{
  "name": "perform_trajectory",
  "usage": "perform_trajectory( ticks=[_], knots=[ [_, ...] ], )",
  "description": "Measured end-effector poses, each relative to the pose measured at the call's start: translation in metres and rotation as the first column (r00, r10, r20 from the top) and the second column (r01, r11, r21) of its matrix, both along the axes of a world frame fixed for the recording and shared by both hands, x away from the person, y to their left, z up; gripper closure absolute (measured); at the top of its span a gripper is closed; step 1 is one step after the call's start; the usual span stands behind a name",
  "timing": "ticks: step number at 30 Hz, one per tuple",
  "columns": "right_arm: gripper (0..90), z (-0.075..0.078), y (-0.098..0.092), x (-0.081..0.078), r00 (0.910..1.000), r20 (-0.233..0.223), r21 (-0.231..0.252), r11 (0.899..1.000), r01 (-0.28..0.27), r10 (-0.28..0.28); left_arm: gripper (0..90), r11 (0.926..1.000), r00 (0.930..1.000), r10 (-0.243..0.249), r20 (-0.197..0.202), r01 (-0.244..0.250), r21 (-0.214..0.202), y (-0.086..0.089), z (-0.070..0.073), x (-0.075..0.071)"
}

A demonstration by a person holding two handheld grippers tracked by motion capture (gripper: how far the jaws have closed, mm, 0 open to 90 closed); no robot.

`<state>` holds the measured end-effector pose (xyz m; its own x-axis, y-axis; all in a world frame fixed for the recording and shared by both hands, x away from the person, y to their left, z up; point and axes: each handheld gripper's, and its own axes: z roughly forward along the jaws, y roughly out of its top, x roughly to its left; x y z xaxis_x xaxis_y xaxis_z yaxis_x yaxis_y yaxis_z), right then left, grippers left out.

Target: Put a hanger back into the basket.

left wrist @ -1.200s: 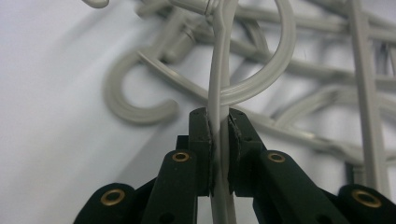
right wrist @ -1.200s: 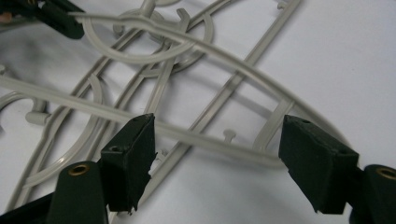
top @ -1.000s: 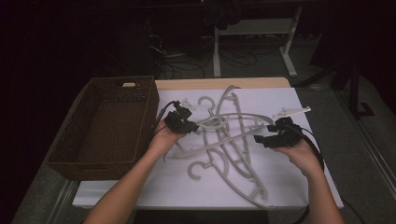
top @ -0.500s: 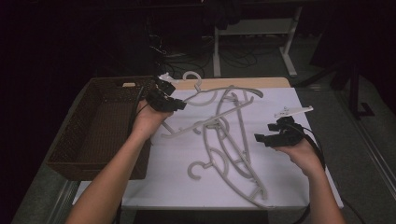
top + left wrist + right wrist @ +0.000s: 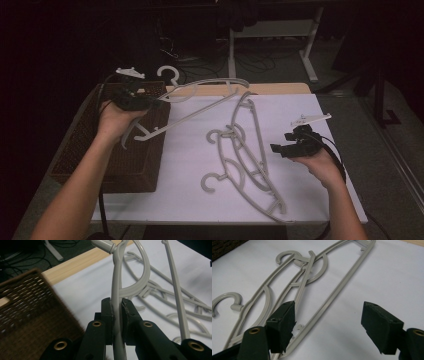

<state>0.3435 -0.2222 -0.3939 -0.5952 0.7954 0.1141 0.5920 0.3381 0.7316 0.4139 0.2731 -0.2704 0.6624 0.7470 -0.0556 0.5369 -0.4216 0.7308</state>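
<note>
A grey plastic hanger [image 5: 200, 100] hangs in the air over the table's left part, its hook [image 5: 169, 75] near the far edge. My left gripper [image 5: 150, 104] is shut on one arm of this hanger; in the left gripper view the grey bar [image 5: 116, 302] is pinched between both pads. Two more grey hangers [image 5: 250, 155] lie overlapped on the white sheet [image 5: 190, 160] in the middle. My right gripper [image 5: 277, 148] rests at the right of them, open, with nothing between its pads [image 5: 284, 322]; the two hangers [image 5: 299, 290] lie just past its tips.
A brown wicker basket [image 5: 90, 155] stands at the table's left, below my left hand. The wooden table edge [image 5: 270, 88] runs along the back. Beyond it are a metal stand [image 5: 310, 55] and cables on a dark floor.
My left gripper has lifted one hanger off the pile and carried it up and to the left, over the basket. The right gripper has stayed where it was.
</note>
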Motion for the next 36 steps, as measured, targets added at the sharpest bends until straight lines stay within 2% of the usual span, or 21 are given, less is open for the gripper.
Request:
perform_trajectory(
  ticks=[3, 4, 5, 6, 7, 9, 10, 12, 13, 14, 16, 17, 20, 22, 23, 24, 25, 26, 30, 33, 36],
  knots=[
    [27.1, -0.001, 0.001, 0.001, 1.0, -0.003, -0.004, 1.0, -0.001, 0.001, 82.4, 0.9996, 0.9996, 0.028, 0.003, -0.028, -0.006, 0.024, -0.001, -0.002],
    [27.1, -0.001, 0.001, 0.001, 1.0, -0.003, -0.004, 1.0, -0.001, 0.001, 82.4, 0.9996, 0.9996, 0.028, 0.003, -0.028, -0.006, 0.024, -0.001, -0.002],
    [27.1, -0.003, 0.002, 0.001, 1.0, -0.008, -0.008, 1.0, 0.0, 0.0, 82.4, 0.9981, 0.9981, 0.061, 0.008, -0.061, -0.009, 0.052, -0.002, -0.006],
    [27.1, -0.003, 0.002, 0.001, 1.0, -0.008, -0.008, 1.0, 0.0, 0.0, 82.4, 0.9981, 0.9981, 0.061, 0.008, -0.061, -0.009, 0.052, -0.002, -0.006],
    [27.1, -0.004, 0.002, 0.002, 1.0, -0.008, -0.01, 1.0, 0.0, 0.0, 82.4, 0.9961, 0.996, 0.088, 0.015, -0.088, -0.01, 0.069, -0.003, -0.008],
    [27.1, -0.004, 0.003, 0.002, 0.9999, -0.013, -0.014, 1.0, 0.002, -0.003, 82.4, 0.9938, 0.9937, 0.111, 0.013, -0.111, -0.013, 0.084, -0.004, -0.01],
    [27.1, -0.005, 0.003, 0.002, 0.9999, -0.014, -0.016, 1.0, 0.001, -0.002, 82.4, 0.9938, 0.9937, 0.111, 0.013, -0.111, -0.013, 0.084, -0.004, -0.01],
    [27.1, -0.006, 0.003, 0.003, 0.9998, -0.018, -0.02, 1.0, 0.003, -0.004, 82.4, 0.9882, 0.9882, 0.153, 0.012, -0.152, -0.014, 0.11, -0.007, -0.014],
    [27.1, -0.007, 0.004, 0.003, 0.9998, -0.021, -0.02, 1.0, 0.005, -0.005, 82.4, 0.9882, 0.9882, 0.153, 0.012, -0.152, -0.014, 0.11, -0.007, -0.014],
    [27.1, -0.007, 0.004, 0.003, 0.9997, -0.023, -0.022, 1.0, 0.007, -0.007, 82.4, 0.9845, 0.9846, 0.175, 0.006, -0.175, -0.018, 0.125, -0.01, -0.016],
    [27.1, -0.008, 0.005, 0.004, 0.9997, -0.025, -0.026, 1.0, 0.005, -0.006, 82.4, 0.9825, 0.9826, 0.186, 0.004, -0.186, -0.017, 0.132, -0.011, -0.018],
    [27.1, -0.008, 0.005, 0.004, 0.9997, -0.024, -0.028, 1.0, 0.005, -0.006, 82.4, 0.9776, 0.9777, 0.21, 0.002, -0.21, -0.018, 0.145, -0.013, -0.021],
    [27.0, -0.009, 0.005, 0.005, 0.9995, -0.03, -0.031, 0.999, 0.01, -0.011, 82.4, 0.9727, 0.9728, 0.231, 0.003, -0.231, -0.016, 0.157, -0.015, -0.023],
    [27.1, -0.009, 0.004, 0.005, 0.9994, -0.032, -0.029, 0.999, 0.014, -0.015, 82.4, 0.9627, 0.9629, 0.27, -0.004, -0.27, -0.019, 0.177, -0.016, -0.028],
    [27.1, -0.009, 0.004, 0.005, 0.9994, -0.032, -0.029, 0.999, 0.014, -0.015, 82.4, 0.9627, 0.9629, 0.27, -0.004, -0.27, -0.019, 0.177, -0.016, -0.028],
    [27.1, -0.009, 0.003, 0.005, 0.9994, -0.031, -0.029, 0.999, 0.015, -0.016, 82.4, 0.9546, 0.9548, 0.297, -0.01, -0.297, -0.021, 0.19, -0.019, -0.03],
    [27.1, -0.009, 0.003, 0.005, 0.9994, -0.03, -0.03, 0.999, 0.016, -0.017, 82.4, 0.9546, 0.9548, 0.297, -0.01, -0.297, -0.021, 0.19, -0.019, -0.03],
    [27.0, -0.009, 0.003, 0.005, 0.9994, -0.031, -0.03, 0.999, 0.016, -0.017, 82.4, 0.9489, 0.9492, 0.314, -0.015, -0.315, -0.023, 0.198, -0.021, -0.032],
    [27.0, -0.009, 0.003, 0.006, 0.9993, -0.031, -0.031, 0.999, 0.018, -0.019, 82.4, 0.9401, 0.9399, 0.341, -0.023, -0.341, -0.008, 0.209, -0.028, -0.034],
    [27.1, -0.01, 0.004, 0.006, 0.9993, -0.031, -0.031, 0.999, 0.019, -0.02, 82.4, 0.9381, 0.9376, 0.346, -0.032, -0.346, 0.005, 0.209, -0.034, -0.033],
    [27.0, -0.01, 0.005, 0.006, 0.9993, -0.034, -0.035, 0.999, 0.017, -0.018, 82.3, 0.9409, 0.9394, 0.339, -0.054, -0.338, 0.012, 0.206, -0.043, -0.028]
  ],
)
